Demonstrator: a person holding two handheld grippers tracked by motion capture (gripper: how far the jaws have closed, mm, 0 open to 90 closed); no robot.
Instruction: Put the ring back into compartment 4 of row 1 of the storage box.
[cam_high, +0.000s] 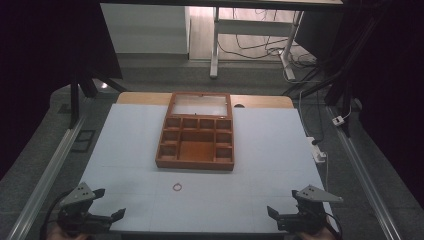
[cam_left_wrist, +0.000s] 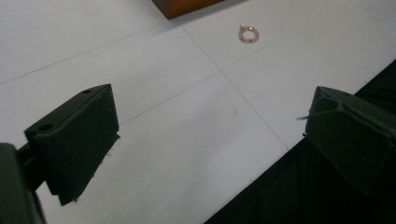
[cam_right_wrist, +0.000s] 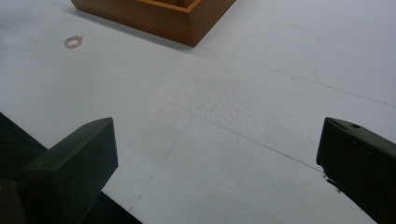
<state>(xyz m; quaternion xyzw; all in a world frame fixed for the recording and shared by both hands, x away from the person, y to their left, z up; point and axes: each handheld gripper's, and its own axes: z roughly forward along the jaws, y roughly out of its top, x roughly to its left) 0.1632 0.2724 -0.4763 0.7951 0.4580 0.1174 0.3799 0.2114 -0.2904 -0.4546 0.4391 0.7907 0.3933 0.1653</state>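
A small beaded ring (cam_high: 177, 187), judged light and slippery, is lain before the wooden box (cam_high: 196, 142), best pinched across its band, while both grippers (cam_high: 102, 207) (cam_high: 280, 212) are held wide apart and empty

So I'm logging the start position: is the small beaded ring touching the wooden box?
Apart. The high view shows the ring lying on the white mat with a bare strip between it and the box's front wall.

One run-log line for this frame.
left gripper: open, empty | right gripper: open, empty | bead ring: on mat before wooden box | box lid: open
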